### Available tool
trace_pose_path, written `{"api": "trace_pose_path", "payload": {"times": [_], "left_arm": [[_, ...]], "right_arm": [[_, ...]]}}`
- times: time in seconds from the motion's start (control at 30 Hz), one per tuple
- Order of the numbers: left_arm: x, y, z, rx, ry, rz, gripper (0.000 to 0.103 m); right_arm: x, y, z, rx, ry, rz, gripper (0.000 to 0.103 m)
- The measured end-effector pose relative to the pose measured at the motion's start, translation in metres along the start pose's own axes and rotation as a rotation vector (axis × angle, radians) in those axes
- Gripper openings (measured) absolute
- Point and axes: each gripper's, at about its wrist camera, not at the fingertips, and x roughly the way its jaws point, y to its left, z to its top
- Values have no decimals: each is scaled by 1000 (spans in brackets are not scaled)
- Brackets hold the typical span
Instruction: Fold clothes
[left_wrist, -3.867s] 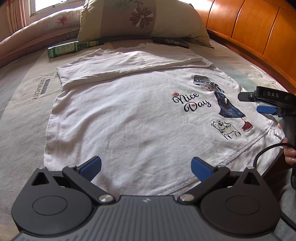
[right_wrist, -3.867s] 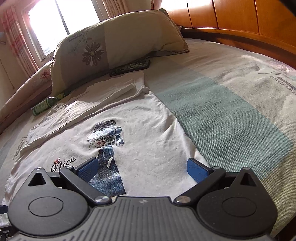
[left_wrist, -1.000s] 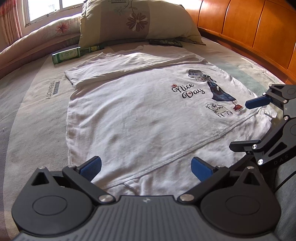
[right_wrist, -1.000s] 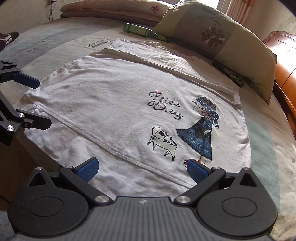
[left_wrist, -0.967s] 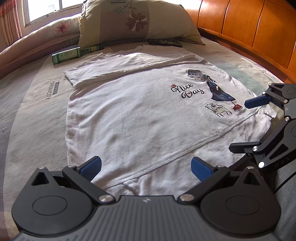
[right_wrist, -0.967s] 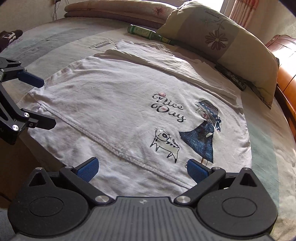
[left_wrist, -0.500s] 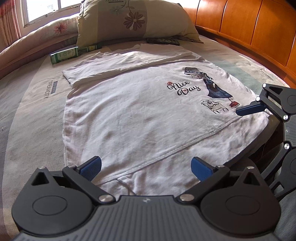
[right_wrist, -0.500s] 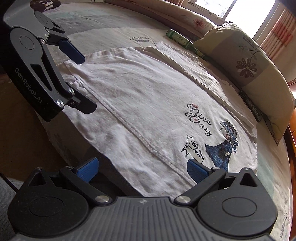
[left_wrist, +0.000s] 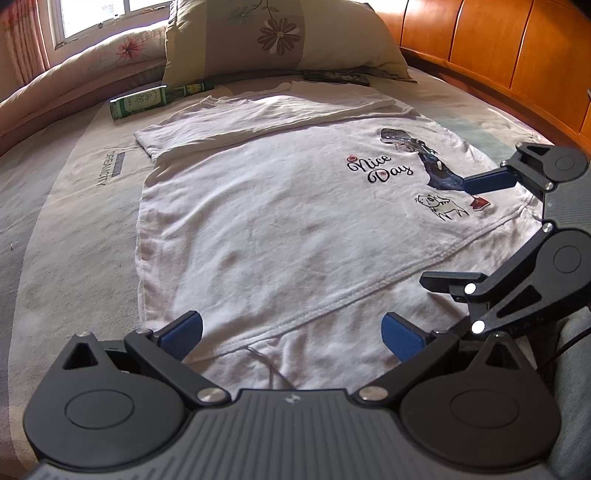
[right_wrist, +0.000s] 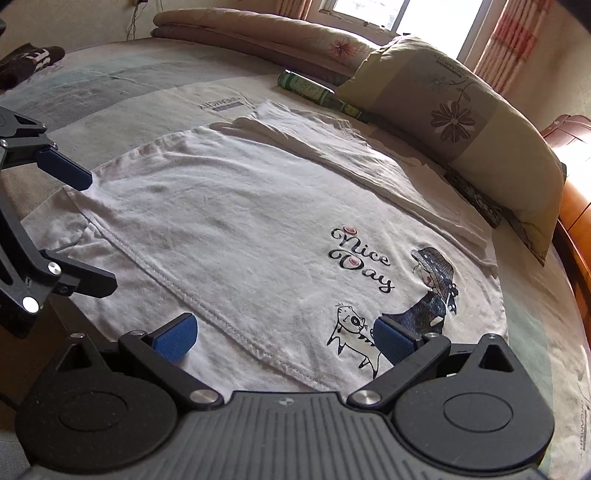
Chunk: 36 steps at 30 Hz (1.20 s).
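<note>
Both claws gape wide, holding nothing. Left claw (left_wrist: 291, 332) hangs over the shirt's (left_wrist: 277, 221) hem at 6 o'clock; my right claw (right_wrist: 282, 338) sits at the hem by the cat print, seen at 3 o'clock from the left. Shirt lies flat on the bed (left_wrist: 66, 206), bottle (left_wrist: 147, 99) at 11.

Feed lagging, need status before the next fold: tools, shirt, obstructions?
Left tool open, right tool open, both empty at hem. White T-shirt flat, far edge folded. Green bottle beyond shirt, not touching.
</note>
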Motion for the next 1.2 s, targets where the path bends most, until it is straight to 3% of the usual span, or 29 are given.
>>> {"api": "trace_pose_path", "payload": {"times": [0.23, 0.33, 0.5, 0.63, 0.77, 0.93, 1.1, 1.2], "left_arm": [[4, 8, -1, -15, -8, -3, 102], [4, 5, 1, -5, -22, -26, 102], [5, -2, 3, 18, -25, -44, 102], [1, 4, -1, 9, -23, -28, 102], [0, 12, -4, -22, -33, -20, 102], [0, 4, 2, -5, -54, -33, 102], [-3, -3, 2, 19, -64, -60, 102], [-1, -1, -1, 19, -50, -49, 102]], "right_arm": [[-17, 6, -29, -25, 45, 45, 103], [-25, -1, -27, -13, 7, 21, 103], [-4, -29, -21, 139, 25, 8, 103], [3, -43, -39, 289, 62, 51, 103], [-12, -52, -58, 326, 74, 60, 103], [-26, -88, -60, 363, 26, -45, 103], [-2, -139, -78, 588, 87, -81, 103], [-1, -143, -82, 605, 95, -82, 103]]}}
